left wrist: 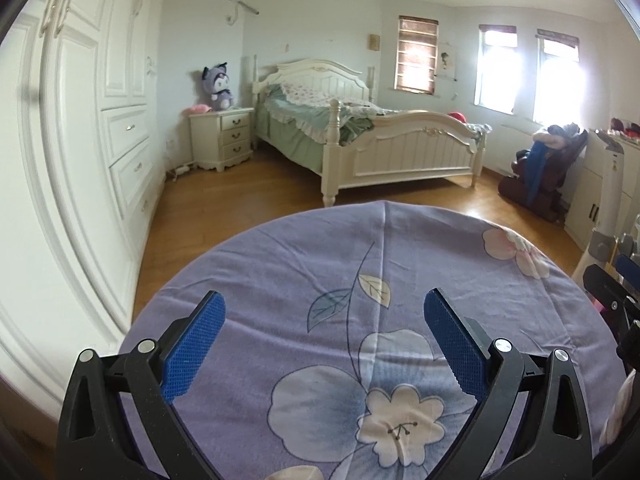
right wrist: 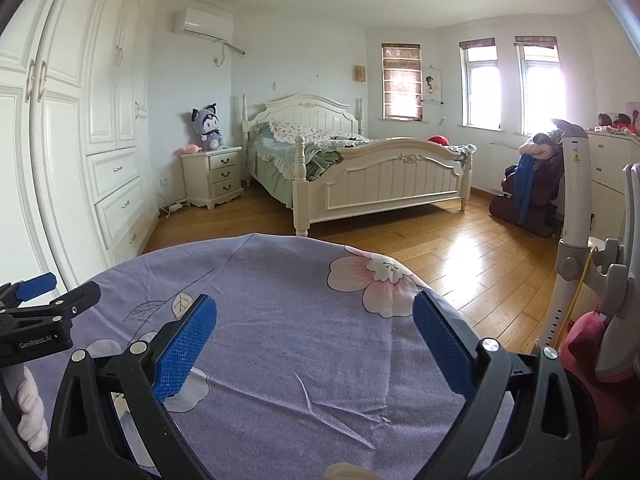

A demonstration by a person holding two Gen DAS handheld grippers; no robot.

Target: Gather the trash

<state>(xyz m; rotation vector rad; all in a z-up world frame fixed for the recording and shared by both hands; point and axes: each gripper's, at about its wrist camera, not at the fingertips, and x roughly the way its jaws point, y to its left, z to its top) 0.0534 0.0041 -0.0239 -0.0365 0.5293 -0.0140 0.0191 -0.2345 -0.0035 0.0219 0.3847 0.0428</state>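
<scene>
A round table under a purple flowered cloth (left wrist: 304, 264) (right wrist: 304, 280) fills the lower half of both views. My left gripper (left wrist: 324, 300) hovers over it, open, with nothing between its blue pads (left wrist: 192, 344). My right gripper (right wrist: 315, 303) is also open and empty above the cloth's right part. Each gripper shows at the edge of the other's view: the left gripper (right wrist: 60, 292) and the right gripper (left wrist: 616, 280). I see no trash on the cloth. A pale shape (left wrist: 296, 472) at the bottom edge is too cropped to identify.
A white bed (left wrist: 384, 136) and a nightstand (left wrist: 224, 136) with a plush toy stand across the wooden floor (right wrist: 460, 264). White wardrobes (left wrist: 80, 140) line the left wall. A white pole stand (right wrist: 572, 216), a pink item (right wrist: 588, 344) and a clothes-laden chair (right wrist: 532, 188) crowd the right.
</scene>
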